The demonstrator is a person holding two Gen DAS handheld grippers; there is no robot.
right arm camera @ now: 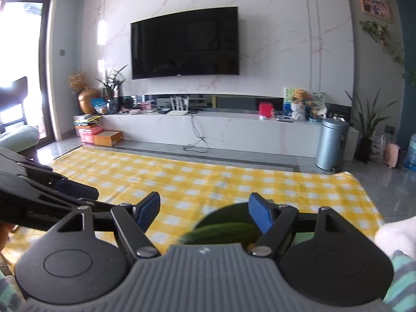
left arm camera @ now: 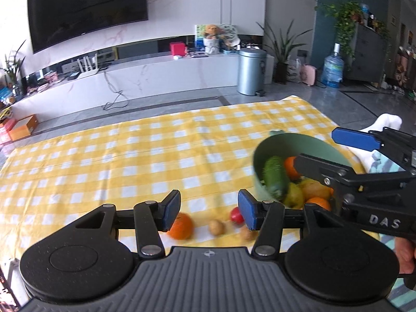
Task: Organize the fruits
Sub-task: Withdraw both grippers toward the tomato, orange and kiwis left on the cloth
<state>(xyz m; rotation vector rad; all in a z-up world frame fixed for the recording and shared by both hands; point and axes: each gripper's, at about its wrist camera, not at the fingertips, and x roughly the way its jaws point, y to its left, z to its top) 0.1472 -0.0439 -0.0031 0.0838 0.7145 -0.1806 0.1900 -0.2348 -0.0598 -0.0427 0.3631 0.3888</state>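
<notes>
Hidden: The bowl (left arm camera: 299, 145) sat tipped and motion-blurred in the left view; its near side was cut off by the right hand-held gripper (left arm camera: 338, 153). In the right view only a dark green smear showed low between the fingers, too blurred to name.
Hard to tell: One brownish lump (left arm camera: 246, 234) behind the left pad was too soft to identify.
Left hand-held gripper (left arm camera: 209, 212): Jaws stood apart, nothing between the pads, hovering over the loose fruit.
Right hand-held gripper (right arm camera: 204, 214): Jaws stood wide, pads touching nothing; no grip seen in either view.
In the way: The right tool's black arm crossed in front of the bowl's fruit.
Cloth (left arm camera: 156, 156): Yellow checked, spread flat, carrying everything.
Loose fruit: An orange (left arm camera: 182, 226), a small brown fruit (left arm camera: 216, 227) and a red one (left arm camera: 236, 215) lay in a row on the cloth, near the left fingers, apart from the bowl.
Bowl contents: A cucumber (left arm camera: 274, 176) leaned on the rim, with oranges (left arm camera: 291, 167) and a yellow-green pear (left arm camera: 293, 196) heaped behind it.
Around: A bin (left arm camera: 251, 71) and TV (right arm camera: 184, 43) stood beyond the cloth.
</notes>
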